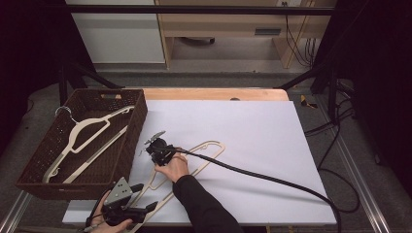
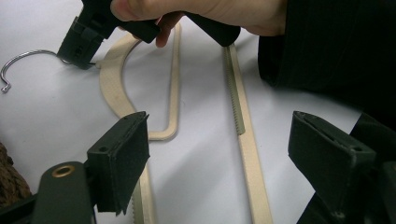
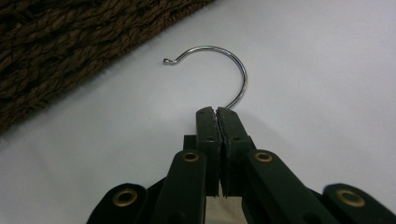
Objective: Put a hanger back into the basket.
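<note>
The right gripper has its jaws pressed together on the neck of the cream hanger, just under its metal hook; this hanger lies flat on the white tabletop, beside the brown basket; the left gripper keeps its jaws wide above the hanger's lower bars, holding nothing.

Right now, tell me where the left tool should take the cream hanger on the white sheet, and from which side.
Probably the straight toothed bar of the cream hanger, from above: it lies flat between the open left tool, thin enough to pinch. The right tool is already shut at the neck under the metal hook.
</note>
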